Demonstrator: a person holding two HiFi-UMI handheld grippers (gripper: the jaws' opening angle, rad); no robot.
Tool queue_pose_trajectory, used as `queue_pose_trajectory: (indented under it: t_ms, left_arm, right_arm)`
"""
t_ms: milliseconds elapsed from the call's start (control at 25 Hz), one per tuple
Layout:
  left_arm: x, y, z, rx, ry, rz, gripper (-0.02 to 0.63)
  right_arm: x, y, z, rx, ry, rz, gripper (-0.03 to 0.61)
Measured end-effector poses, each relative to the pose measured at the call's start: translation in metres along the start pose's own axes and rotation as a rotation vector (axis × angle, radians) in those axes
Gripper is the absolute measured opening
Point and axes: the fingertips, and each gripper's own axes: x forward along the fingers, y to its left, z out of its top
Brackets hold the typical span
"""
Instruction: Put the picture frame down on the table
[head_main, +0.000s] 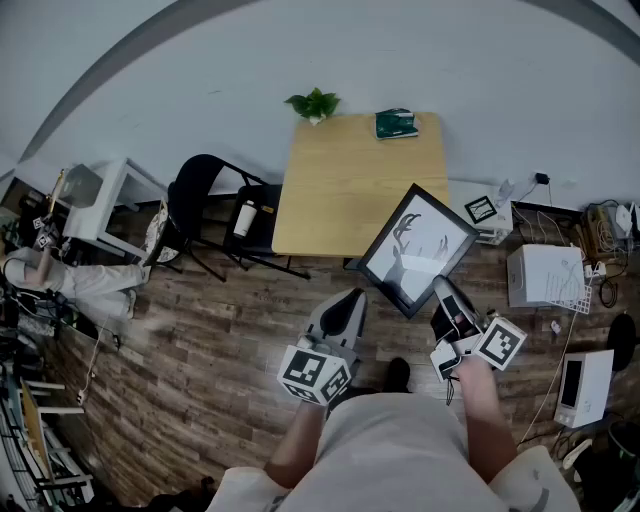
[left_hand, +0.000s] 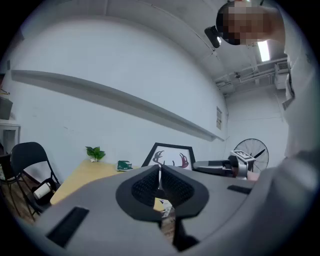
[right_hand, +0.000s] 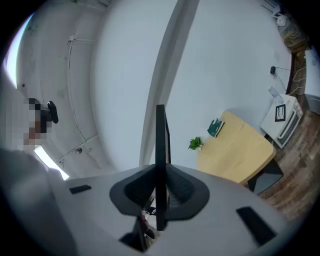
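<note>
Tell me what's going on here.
A person is working with a handheld gripper in each hand. The right gripper is clamped on the edge of a black picture frame, held up near the right front corner of the wooden table and not yet set down. The left gripper is shut with nothing in it. A small plant and a green book sit at the table's far edge.

The plant (head_main: 314, 103) sits at the far edge of the table (head_main: 350, 185), with the book (head_main: 396, 124) to its right. The picture frame (head_main: 418, 250) is in the right gripper (head_main: 446, 292), at the table's near right corner. A chair (head_main: 205, 200) stands left of the table.
</note>
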Motion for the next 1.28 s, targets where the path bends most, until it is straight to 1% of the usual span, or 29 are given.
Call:
queue_pose_trajectory:
  t_ms: [240,520,680,960,1040,1200,1280]
  left_arm:
    - [-0.011,-0.008,-0.003,-0.022,0.011,-0.009,0.015]
    - [-0.016,-0.008,-0.003,-0.027,0.007,0.0,0.015]
    - [-0.018,-0.01,-0.002,-0.032,0.004,0.008,0.015]
    - [-0.021,-0.017,-0.009,-0.037,0.011,0.024,0.015]
    - [-0.017,-0.011,-0.008,-0.039,0.02,0.027,0.015]
    - [-0.004,0.023,0.004,-0.058,0.043,0.029,0.015]
    - [-0.007,0.021,0.005,-0.059,0.044,0.029,0.015]
  right_arm:
    - [-0.001,0.013,-0.01,-0.013,0.015,-0.003,0.06]
    - [-0.003,0.011,-0.018,-0.016,0.03,-0.026,0.06]
    - [-0.005,0.012,-0.018,0.013,0.029,-0.011,0.061]
    - [-0.015,0.004,-0.023,0.005,0.049,-0.017,0.061]
    - [-0.005,0.001,-0.022,0.006,0.054,-0.016,0.061]
    - [0.036,-0.005,-0.017,0.026,0.064,-0.035,0.06]
    - [0.035,-0.003,-0.016,0.036,0.062,-0.03,0.06]
